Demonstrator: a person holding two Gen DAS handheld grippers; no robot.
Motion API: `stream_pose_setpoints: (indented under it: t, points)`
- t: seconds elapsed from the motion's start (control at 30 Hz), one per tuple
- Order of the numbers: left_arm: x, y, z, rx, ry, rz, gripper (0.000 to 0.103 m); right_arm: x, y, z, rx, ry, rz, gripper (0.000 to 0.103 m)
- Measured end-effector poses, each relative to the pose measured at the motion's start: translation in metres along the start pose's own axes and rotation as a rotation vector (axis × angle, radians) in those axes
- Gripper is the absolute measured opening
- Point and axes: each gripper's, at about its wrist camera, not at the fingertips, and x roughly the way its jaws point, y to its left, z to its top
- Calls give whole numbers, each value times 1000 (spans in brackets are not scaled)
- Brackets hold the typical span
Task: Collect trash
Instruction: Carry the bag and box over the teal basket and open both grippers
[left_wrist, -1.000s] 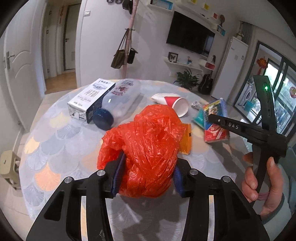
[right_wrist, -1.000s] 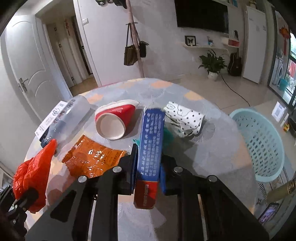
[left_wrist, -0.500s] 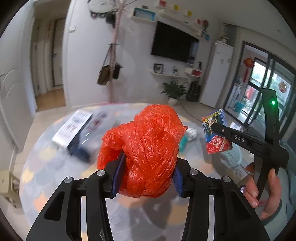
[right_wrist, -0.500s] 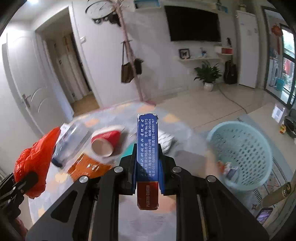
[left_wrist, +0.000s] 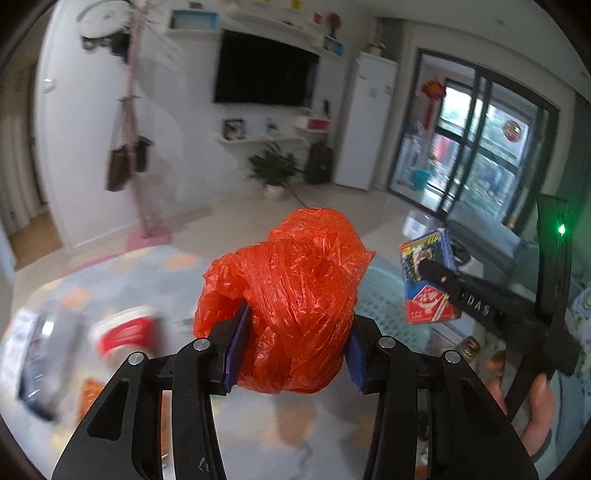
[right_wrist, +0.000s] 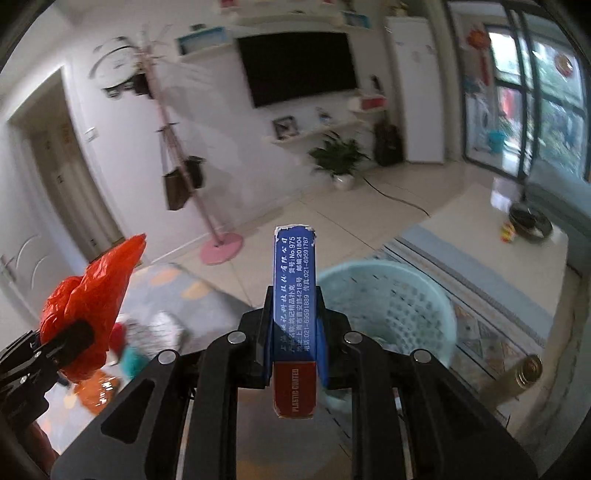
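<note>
Carrying trash toward the basket (right_wrist: 388, 295) at lower right, our left gripper (left_wrist: 291, 347) squeezes a bag (left_wrist: 291, 310) and our right gripper (right_wrist: 295, 332) pinches a box (right_wrist: 294, 295); releasing early could miss.

My left hand-held gripper (left_wrist: 291, 354) clamps the orange plastic bag (left_wrist: 291, 306); to its right, my right hand-held gripper (left_wrist: 424, 273) pinches a card box (left_wrist: 424, 295)

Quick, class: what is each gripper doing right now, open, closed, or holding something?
Left gripper: closed on the crumpled orange plastic bag.
Right gripper: closed on the blue and red card box, held upright on its narrow edge.
</note>
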Motion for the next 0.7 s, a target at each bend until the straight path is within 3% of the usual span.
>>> stream_pose_setpoints:
  t: [0.27, 0.47, 0.6, 0.7]
  points:
    - [98, -36, 7, 8, 136, -100, 43, 47, -59, -9, 87, 98, -74, 15]
    - [145, -49, 8, 55, 229, -100, 48, 75, -78, -18, 102, 157, -110, 15]
    - [143, -49, 10, 59, 206, -103, 75, 86, -86, -16, 115, 174, -113, 16]
    - [138, -46, 9, 46, 187, -92, 80, 89, -87, -16, 129, 188, -103, 30]
